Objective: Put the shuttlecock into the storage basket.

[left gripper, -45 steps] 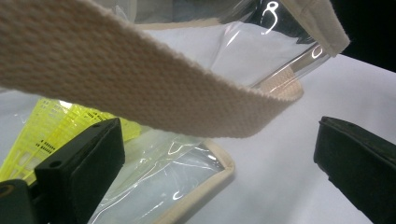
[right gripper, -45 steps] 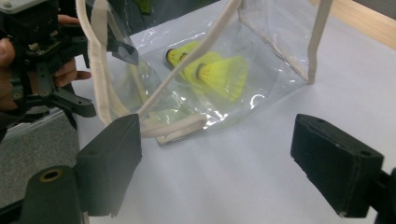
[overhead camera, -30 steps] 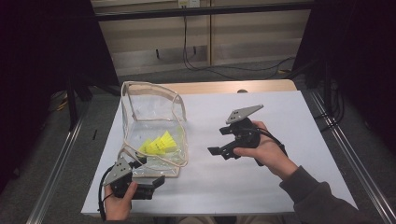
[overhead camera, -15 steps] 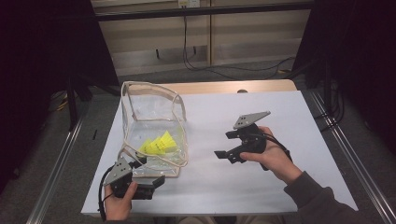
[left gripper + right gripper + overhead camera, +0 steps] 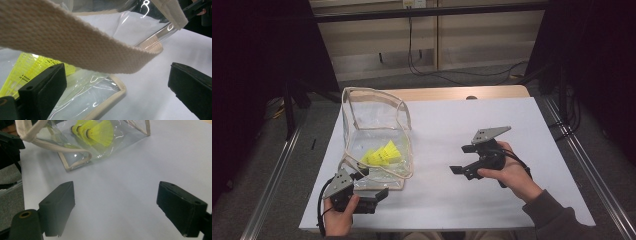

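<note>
Right gripper has dropped lower and nearer the table's front edge — left gripper unmoved. Left: jaws open at the clear bag's front corner, strap crossing above them, nothing pinched. Yellow shuttlecocks lie inside the bag. Right: jaws wide open, empty, over bare table.

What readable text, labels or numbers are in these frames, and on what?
None can be read.
Clear bag: no print visible.
Yellow shuttlecocks: dark bands at the base, no lettering legible.
Yellow mesh in the left gripper view: small dark marks, too blurred to read.
</note>
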`<state>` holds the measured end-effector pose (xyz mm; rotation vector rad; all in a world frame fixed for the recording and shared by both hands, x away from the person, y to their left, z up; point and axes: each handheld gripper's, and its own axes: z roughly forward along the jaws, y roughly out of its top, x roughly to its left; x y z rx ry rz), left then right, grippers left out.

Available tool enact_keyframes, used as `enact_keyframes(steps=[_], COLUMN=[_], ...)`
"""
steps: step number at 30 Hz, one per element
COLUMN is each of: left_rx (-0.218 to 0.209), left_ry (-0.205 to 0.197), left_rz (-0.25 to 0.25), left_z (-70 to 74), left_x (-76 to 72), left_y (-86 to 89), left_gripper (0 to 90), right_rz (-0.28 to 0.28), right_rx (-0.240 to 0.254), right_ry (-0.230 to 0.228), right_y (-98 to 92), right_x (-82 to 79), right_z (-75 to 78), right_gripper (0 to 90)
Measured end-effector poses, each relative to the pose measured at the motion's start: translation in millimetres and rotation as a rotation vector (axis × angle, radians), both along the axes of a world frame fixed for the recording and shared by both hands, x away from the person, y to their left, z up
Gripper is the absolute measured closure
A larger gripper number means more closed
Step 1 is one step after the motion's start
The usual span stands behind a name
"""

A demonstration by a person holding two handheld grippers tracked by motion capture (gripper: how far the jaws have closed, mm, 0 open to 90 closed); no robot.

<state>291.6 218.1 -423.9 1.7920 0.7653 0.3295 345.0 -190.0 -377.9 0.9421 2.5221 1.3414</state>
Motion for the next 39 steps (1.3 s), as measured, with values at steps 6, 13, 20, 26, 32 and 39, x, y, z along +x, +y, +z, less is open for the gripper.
enact_keyframes(steps=[6, 13, 20, 26, 32, 39], left_rx=[0.000, -0.003, 0.000, 0.004, 0.009, 0.012], left_ry=[-0.001, 0.002, 0.003, 0.002, 0.004, 0.003], left_rz=[0.000, 0.000, -0.002, -0.002, -0.002, -0.002], left_z=[0.0, -0.2, -0.5, -0.6, -0.6, -0.9], left_x=[0.0, -0.1, 0.0, 0.0, 0.1, 0.1], left_y=[0.1, -0.6, -0.5, -0.5, -0.7, -1.1], left_gripper=[1.9, 1.8, 1.8, 1.8, 1.8, 1.8], right_rz=[-0.017, -0.027, -0.047, -0.064, -0.082, -0.106], right_rx=[0.018, 0.010, 0.009, 0.019, 0.032, 0.027], right_ry=[0.014, 0.017, 0.032, 0.033, 0.032, 0.029], right_y=[-11.2, -20.4, -32.2, -40.8, -51.7, -63.6], right_x=[-5.6, -10.0, -13.9, -18.6, -23.5, -28.1], right_z=[-11.3, -20.9, -32.9, -40.6, -45.9, -50.6], right_gripper=[14.8, 14.8, 14.7, 14.4, 14.4, 14.3])
